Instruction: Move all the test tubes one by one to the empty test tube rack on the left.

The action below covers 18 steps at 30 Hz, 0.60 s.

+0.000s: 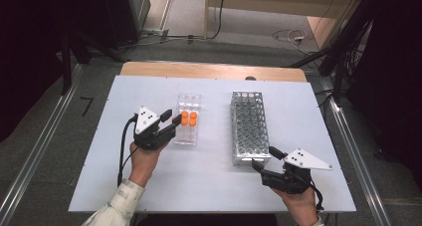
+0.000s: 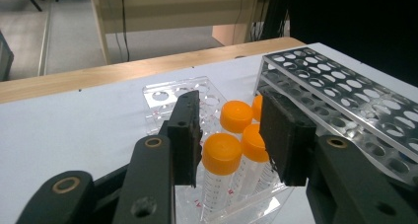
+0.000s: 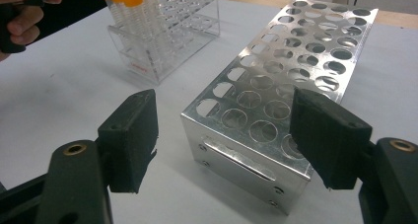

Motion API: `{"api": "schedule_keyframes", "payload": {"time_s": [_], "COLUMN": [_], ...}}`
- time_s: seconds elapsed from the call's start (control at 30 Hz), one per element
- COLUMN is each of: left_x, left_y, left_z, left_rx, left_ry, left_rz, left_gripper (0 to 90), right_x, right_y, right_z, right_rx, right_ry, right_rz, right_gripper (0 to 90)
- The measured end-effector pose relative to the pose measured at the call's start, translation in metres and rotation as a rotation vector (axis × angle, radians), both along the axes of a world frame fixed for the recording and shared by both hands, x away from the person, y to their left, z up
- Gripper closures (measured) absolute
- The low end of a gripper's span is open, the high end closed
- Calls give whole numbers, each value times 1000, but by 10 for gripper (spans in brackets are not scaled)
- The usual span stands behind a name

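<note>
A clear plastic rack (image 1: 188, 136) (image 2: 162, 95) (image 3: 185, 31) holds several orange-capped tubes (image 1: 188, 118) (image 2: 222, 152) (image 3: 129, 2) at its middle. My left gripper (image 1: 171, 116) (image 2: 230, 135) is open at the rack's left side. Its jaws stand on either side of the nearest tube, and I see no contact with it. To the right lies a long perforated metal rack (image 1: 250, 126) (image 2: 345, 100) (image 3: 276, 86) with empty holes. My right gripper (image 1: 263, 157) (image 3: 224, 135) is open just off the metal rack's near end, with the near corner between its jaws and nothing held.
Both racks stand on a white board (image 1: 214, 186) on a wooden table (image 1: 209, 70). Bare white surface lies in front of the racks and at far left and right. Cables run over the floor behind the table.
</note>
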<state>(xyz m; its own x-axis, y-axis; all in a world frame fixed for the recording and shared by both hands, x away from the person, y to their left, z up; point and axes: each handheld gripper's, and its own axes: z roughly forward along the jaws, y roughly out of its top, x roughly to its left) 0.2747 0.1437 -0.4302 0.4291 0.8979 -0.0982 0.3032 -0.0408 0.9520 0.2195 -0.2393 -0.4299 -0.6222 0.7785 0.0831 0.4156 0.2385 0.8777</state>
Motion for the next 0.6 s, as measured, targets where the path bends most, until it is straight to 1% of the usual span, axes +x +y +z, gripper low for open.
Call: {"api": "schedule_keyframes", "payload": {"time_s": [0.17, 0.27, 0.33, 0.5, 0.6], "left_x": [-10, -19, -24, -36, -43], "left_y": [5, 6, 8, 14, 19], "left_z": [-2, -5, -5, -9, -12], "left_rx": [-38, -29, -31, -23, -28], "left_ry": [24, 30, 40, 55, 66], "left_rz": [-15, -10, -8, 6, 20], "left_gripper": [502, 457, 416, 370, 338], "right_x": [2, 4, 6, 8, 9], "right_y": [-3, -6, -8, -16, -23], "right_z": [-1, -2, -3, -6, -8], "right_rx": [-1, -2, -7, -12, -18], "right_ry": [4, 7, 6, 6, 9], "right_rz": [-15, -27, -36, -64, -85], "right_gripper": [254, 254, 254, 253, 253]}}
